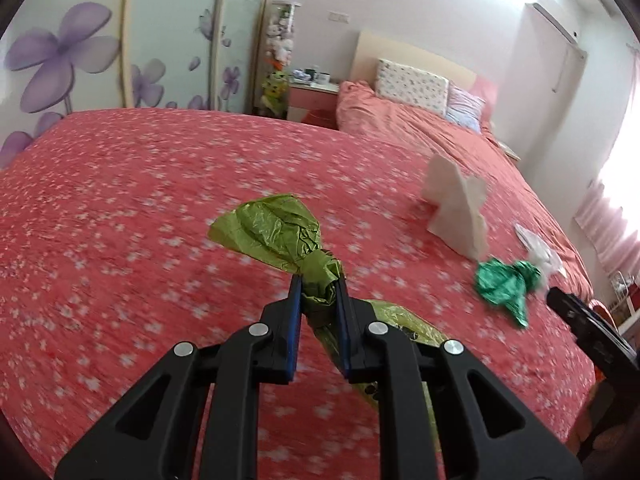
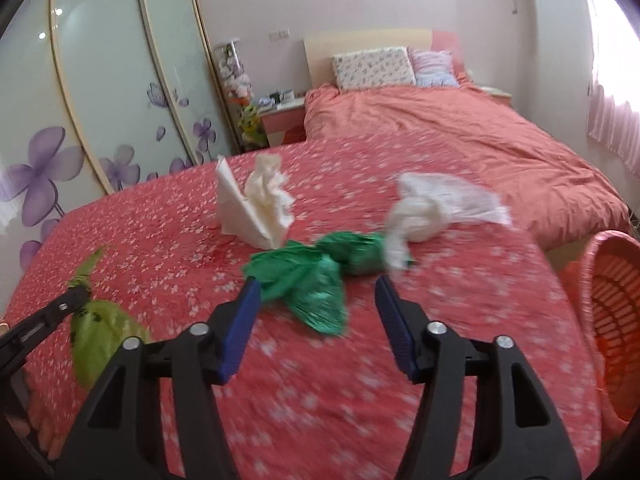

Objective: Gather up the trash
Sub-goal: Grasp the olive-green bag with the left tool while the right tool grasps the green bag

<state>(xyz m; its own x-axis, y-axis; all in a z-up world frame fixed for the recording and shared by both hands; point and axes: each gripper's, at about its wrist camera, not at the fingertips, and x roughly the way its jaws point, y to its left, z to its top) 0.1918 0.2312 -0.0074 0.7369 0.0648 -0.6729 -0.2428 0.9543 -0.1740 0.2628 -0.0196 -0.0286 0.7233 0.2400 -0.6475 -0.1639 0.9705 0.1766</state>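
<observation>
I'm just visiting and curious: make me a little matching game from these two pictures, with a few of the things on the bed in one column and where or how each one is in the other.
Things:
1. yellow-green bag
2. dark green bag
3. white tissue
4. pink basket

States:
A. stands beside the bed, at the right
B. pinched at its knot by the left gripper
C. lies just ahead of the open right gripper
D. sits crumpled farther back on the red cover

Pairs: 1-B, 2-C, 3-D, 4-A
</observation>
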